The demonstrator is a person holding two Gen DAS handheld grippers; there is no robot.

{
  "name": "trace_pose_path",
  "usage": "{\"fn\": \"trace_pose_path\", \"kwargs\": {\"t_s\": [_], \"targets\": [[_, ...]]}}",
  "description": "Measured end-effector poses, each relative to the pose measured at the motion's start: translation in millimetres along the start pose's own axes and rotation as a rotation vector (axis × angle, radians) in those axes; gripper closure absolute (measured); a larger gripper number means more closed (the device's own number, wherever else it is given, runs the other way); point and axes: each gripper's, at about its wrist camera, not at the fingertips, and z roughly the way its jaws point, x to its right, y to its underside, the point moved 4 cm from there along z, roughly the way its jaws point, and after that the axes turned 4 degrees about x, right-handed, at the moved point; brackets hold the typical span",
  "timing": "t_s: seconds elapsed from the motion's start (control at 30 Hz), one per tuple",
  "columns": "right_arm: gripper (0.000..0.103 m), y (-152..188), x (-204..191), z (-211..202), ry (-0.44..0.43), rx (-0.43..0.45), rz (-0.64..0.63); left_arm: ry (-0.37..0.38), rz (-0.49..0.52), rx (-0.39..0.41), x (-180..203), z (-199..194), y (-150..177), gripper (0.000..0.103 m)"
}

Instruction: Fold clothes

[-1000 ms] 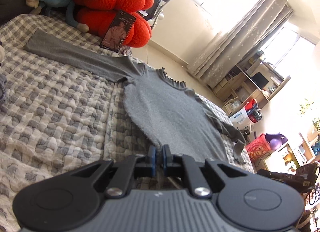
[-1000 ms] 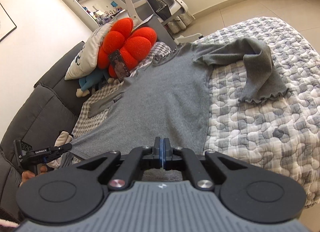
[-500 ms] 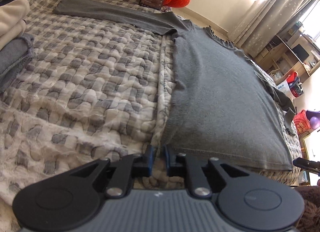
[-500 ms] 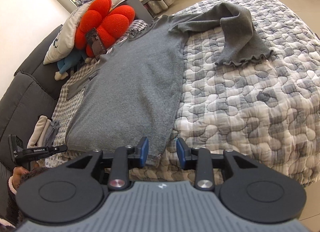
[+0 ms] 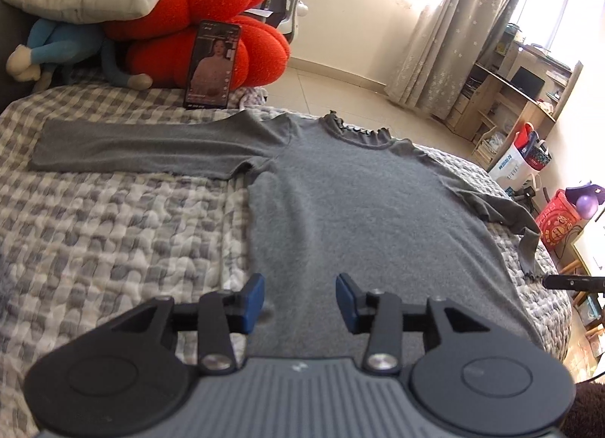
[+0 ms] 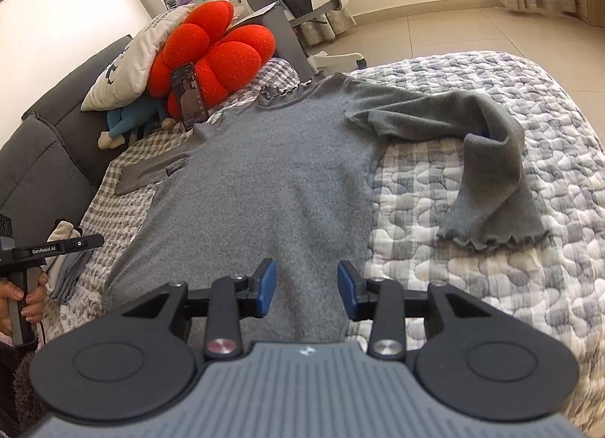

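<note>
Desk: Left wrist view — what is showing?

Photographer: A grey sweater (image 5: 359, 211) is lying flat, front up, on the quilted bed (image 5: 113, 233); one sleeve (image 5: 143, 150) is stretching straight out, the other sleeve (image 6: 491, 173) is bending back on itself; the left gripper (image 5: 299, 300) and right gripper (image 6: 306, 288) are hovering over the hem, jaws spread and holding nothing.

Desk: Which step?

Photographer: Judging by the flat body, no fold is showing; any fold is calling for jaws closing on a hem corner or a sleeve cuff.
</note>
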Motion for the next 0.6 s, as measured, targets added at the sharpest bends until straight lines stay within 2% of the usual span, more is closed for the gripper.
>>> {"fn": "trace_pose_path", "kwargs": {"t_s": [0.1,0.27,0.43,0.6], "targets": [[0.06,-13,-3,24,0.013,-0.01,-0.049,0.022,0.077,0.026,15,22,-16,0.048],[0.056,-35,-9,67,0.037,-0.029,-0.136,0.052,0.172,0.038,31,68,-38,0.04],[0.053,-56,-16,120,0.064,-0.046,-0.236,0.068,0.248,0.031,40,128,-61,0.039],[0.053,-79,-18,176,0.097,-0.032,-0.319,0.036,0.332,0.046,42,194,-74,0.04]]}}
